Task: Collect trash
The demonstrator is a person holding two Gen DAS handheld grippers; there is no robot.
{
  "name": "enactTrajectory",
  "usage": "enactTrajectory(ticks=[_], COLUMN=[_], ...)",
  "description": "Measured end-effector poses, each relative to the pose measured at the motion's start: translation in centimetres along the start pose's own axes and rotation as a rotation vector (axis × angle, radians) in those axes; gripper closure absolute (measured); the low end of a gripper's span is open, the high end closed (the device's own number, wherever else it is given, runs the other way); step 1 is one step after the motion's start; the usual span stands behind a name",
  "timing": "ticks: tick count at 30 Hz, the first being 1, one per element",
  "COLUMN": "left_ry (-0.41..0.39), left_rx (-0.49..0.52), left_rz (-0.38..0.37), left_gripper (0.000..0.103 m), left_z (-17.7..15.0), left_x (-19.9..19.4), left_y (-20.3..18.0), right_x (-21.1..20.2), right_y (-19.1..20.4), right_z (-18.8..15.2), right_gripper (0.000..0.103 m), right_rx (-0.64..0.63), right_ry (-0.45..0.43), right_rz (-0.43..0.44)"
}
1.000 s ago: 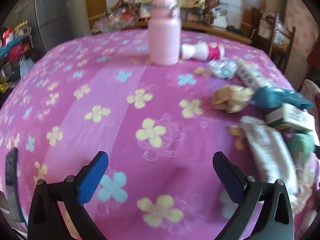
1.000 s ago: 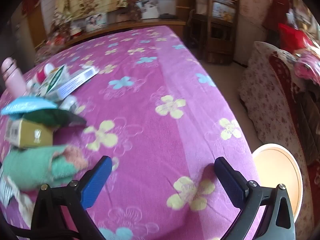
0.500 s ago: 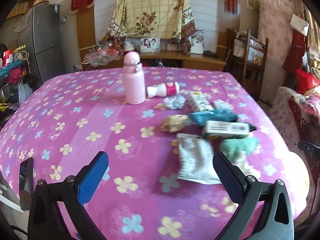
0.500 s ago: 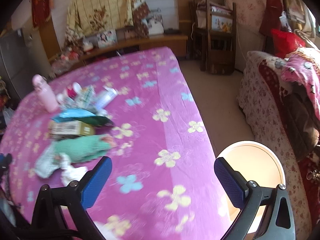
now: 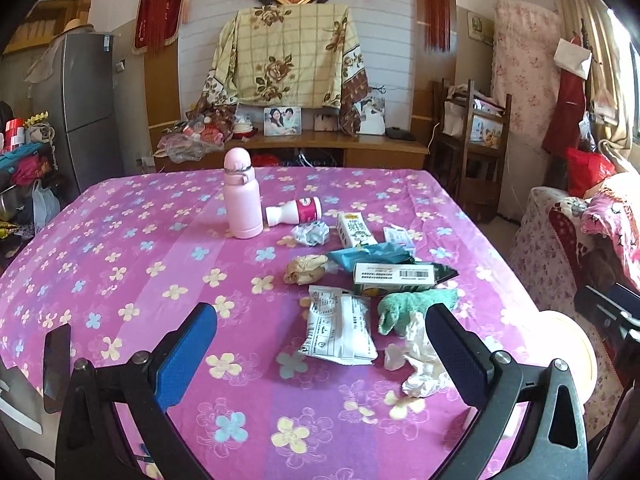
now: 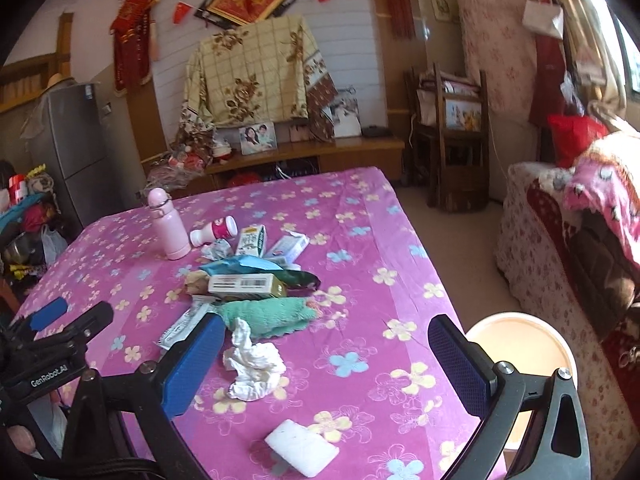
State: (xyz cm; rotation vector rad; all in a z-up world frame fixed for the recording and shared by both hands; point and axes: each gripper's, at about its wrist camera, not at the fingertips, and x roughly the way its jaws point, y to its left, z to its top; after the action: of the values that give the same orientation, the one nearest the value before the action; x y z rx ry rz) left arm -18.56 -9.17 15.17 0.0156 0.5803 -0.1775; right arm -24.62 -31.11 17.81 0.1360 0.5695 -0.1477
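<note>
- Change since the earlier frames: both cameras have pulled up and back from the tablecloth, so the views now take in the whole table (image 5: 132, 240) and the room beyond, where a second ago only cloth and the nearest litter filled them.
- Left gripper (image 5: 320, 354): jaws spread wide and holding nothing, hanging above the near edge of the table at lower centre of the left view. The wide gap suits a first pick not yet chosen.
- Right gripper (image 6: 326, 364): jaws likewise fully apart and empty; a crumpled white tissue (image 6: 252, 372) lies on the cloth just inside the left finger, probably the nearest candidate.
- A white pad (image 6: 302, 453) lies alone at bottom centre of the right view, close to the table edge.
- Trash cluster, centre of both views: a white printed wrapper (image 5: 338, 330), a green cloth (image 6: 268, 314), a barcode carton (image 6: 246, 285) resting on a teal packet (image 6: 240, 266), a brown paper wad (image 5: 306, 269), a foil ball (image 5: 310, 234), a milk carton (image 5: 354, 230) and a tipped yoghurt bottle (image 5: 294, 210). The pieces overlap, so top ones likely go first.
- Pink flask (image 5: 241, 196): upright, left of the cluster; seemingly not litter.
- Cream bin (image 6: 520, 356): on the floor at lower right, beside the table corner, open-topped, presumably the drop point.
</note>
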Motion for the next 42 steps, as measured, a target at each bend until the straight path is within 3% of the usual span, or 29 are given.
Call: enactTrajectory(ticks=[9, 42], left_ry=[-0.055, -0.057], left_rx=[-0.026, -0.043], left_rz=[-0.011, -0.035], left_gripper=[0.0, 0.0], left_z=[0.3, 0.3], left_x=[-1.5, -1.6], left_y=[-0.1, -0.5], right_x=[-1.0, -1.3], right_y=[1.6, 2.0], right_z=[0.2, 0.3], right_gripper=[0.0, 0.0], right_rx=[-0.023, -0.032], right_ry=[-0.039, -0.063], right_rz=[-0.004, -0.018])
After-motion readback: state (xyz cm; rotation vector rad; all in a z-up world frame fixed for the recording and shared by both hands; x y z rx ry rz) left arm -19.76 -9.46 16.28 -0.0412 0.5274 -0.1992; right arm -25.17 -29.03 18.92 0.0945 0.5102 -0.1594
